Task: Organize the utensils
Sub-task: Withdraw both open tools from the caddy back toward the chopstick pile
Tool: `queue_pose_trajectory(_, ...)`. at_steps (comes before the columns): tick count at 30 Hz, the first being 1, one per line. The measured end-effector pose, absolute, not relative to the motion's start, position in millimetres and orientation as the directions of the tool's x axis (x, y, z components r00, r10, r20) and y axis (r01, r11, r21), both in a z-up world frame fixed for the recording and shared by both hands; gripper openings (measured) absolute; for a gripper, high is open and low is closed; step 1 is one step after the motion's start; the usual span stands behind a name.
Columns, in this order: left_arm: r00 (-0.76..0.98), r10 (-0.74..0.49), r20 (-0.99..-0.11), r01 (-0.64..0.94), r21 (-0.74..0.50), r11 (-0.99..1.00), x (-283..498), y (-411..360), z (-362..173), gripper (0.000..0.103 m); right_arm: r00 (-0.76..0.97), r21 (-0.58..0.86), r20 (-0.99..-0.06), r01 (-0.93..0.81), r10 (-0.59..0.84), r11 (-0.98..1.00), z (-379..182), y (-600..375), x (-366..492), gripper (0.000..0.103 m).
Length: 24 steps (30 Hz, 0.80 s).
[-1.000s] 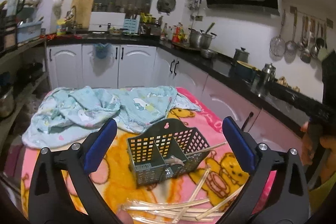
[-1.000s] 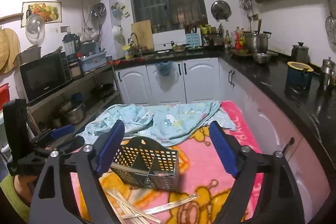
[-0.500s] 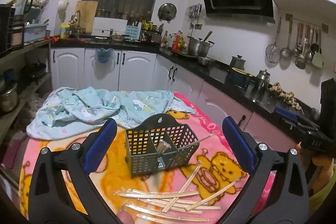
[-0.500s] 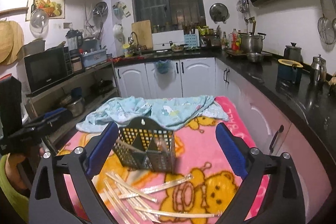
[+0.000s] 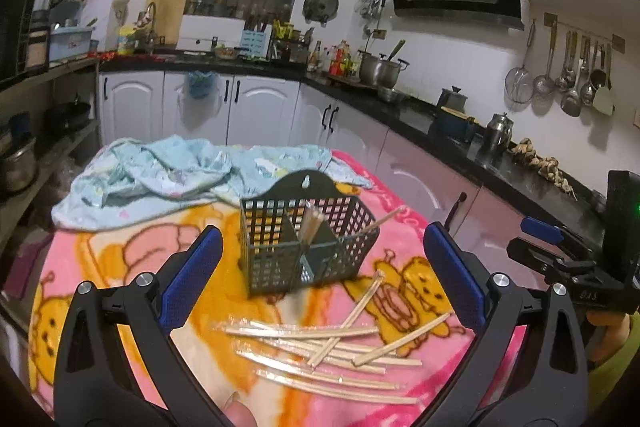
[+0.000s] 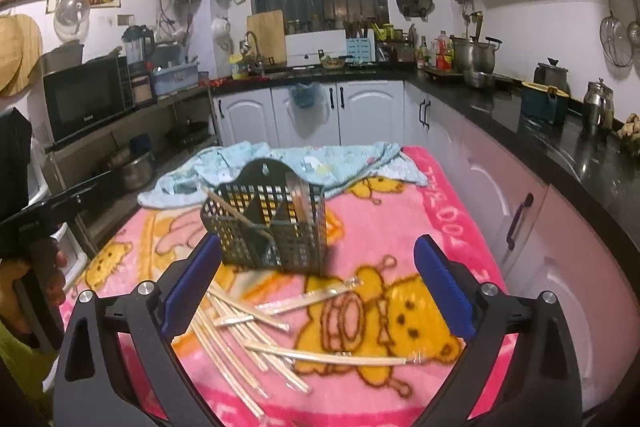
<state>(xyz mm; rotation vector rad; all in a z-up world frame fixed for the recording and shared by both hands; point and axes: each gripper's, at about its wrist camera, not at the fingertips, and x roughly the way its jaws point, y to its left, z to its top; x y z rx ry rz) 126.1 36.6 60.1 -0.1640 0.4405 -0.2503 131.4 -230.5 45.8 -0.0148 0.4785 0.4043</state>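
Note:
A dark green mesh utensil basket (image 5: 306,241) (image 6: 266,227) stands upright on the pink cartoon blanket (image 5: 120,259) (image 6: 400,227). A few chopsticks stick up out of it. Several wrapped wooden chopsticks (image 5: 324,347) (image 6: 256,331) lie scattered on the blanket in front of it. My left gripper (image 5: 320,279) is open and empty, held above the loose chopsticks. My right gripper (image 6: 316,291) is open and empty, also above the chopsticks, just short of the basket. The right gripper also shows at the right edge of the left wrist view (image 5: 568,259).
A crumpled light blue cloth (image 5: 180,175) (image 6: 280,163) lies on the blanket behind the basket. White kitchen cabinets and a black counter (image 5: 460,143) with pots run behind and to the right. Shelves with a microwave (image 6: 84,99) stand to the left.
Both grippers have risen and pulled back from the table. The basket now stands upright. Both stay open.

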Motion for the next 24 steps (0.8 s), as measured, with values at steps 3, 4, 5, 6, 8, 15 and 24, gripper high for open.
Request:
queue_pose_trajectory(3, 0.867, -0.269, -0.420, 0.198, -0.205, 0.959, 124, 37, 51, 0.092, 0.805, 0.074, -0.468, -0.377, 0.366, 0.923, 36, -232, 129, 0.094)
queue_pose_trajectory(4, 0.866, -0.267, -0.424, 0.196, -0.204, 0.959, 123, 37, 50, 0.092, 0.802, 0.072, -0.472, -0.377, 0.365, 0.923, 34, -232, 129, 0.094)
queue_pose_trajectory(5, 0.863, -0.266, -0.430, 0.195, -0.203, 0.960, 122, 37, 47, 0.092, 0.800, 0.070, -0.478, -0.378, 0.364, 0.923, 31, -232, 129, 0.094)
queue_pose_trajectory(6, 0.860, -0.266, -0.435, 0.195, -0.202, 0.960, 121, 37, 44, 0.092, 0.797, 0.067, -0.484, -0.378, 0.361, 0.923, 28, -231, 128, 0.094)
queue_pose_trajectory(8, 0.855, -0.263, -0.447, 0.192, -0.198, 0.961, 120, 37, 39, 0.092, 0.793, 0.058, -0.495, -0.378, 0.356, 0.924, 23, -229, 128, 0.095)
queue_pose_trajectory(15, 0.833, -0.247, -0.495, 0.170, -0.196, 0.966, 117, 43, 19, 0.092, 0.770, 0.032, -0.537, -0.389, 0.344, 0.921, -1, -221, 125, 0.095)
queue_pose_trajectory(24, 0.801, -0.222, -0.557, 0.147, -0.176, 0.973, 119, 51, -7, 0.092, 0.736, 0.021, -0.592, -0.395, 0.330, 0.918, -26, -217, 128, 0.095)
